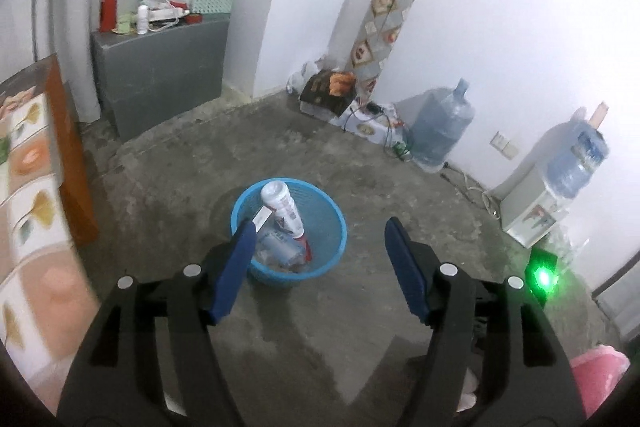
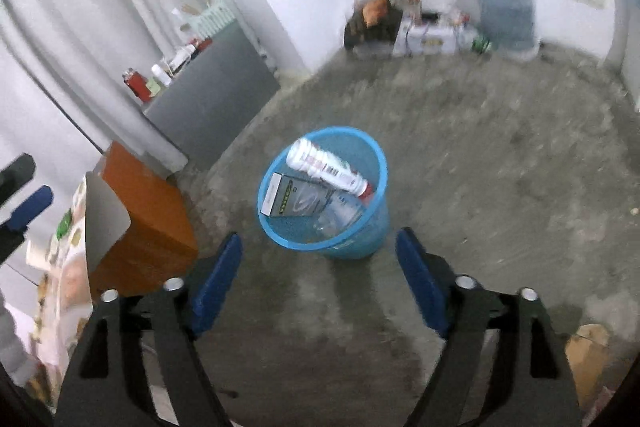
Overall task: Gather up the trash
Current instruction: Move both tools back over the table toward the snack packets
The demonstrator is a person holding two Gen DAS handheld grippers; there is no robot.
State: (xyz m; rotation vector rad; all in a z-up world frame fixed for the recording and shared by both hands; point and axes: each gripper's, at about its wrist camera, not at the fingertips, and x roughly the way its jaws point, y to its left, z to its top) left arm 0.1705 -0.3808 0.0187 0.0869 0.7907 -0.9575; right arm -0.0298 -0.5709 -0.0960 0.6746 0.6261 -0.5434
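Basket (image 1: 289, 231) sits on floor ahead w/ bottle (image 1: 282, 211), box (image 2: 294, 201) & clear plastic inside. I see left gripper (image 1: 320, 263) & right gripper (image 2: 320, 279) jaws apart, empty. Contents look light, crushable; I'd grab basket by stiff rim.

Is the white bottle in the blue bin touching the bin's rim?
Touching. In the right wrist view the white bottle lies tilted, its wide end resting on the blue bin at the far rim; the left wrist view agrees.
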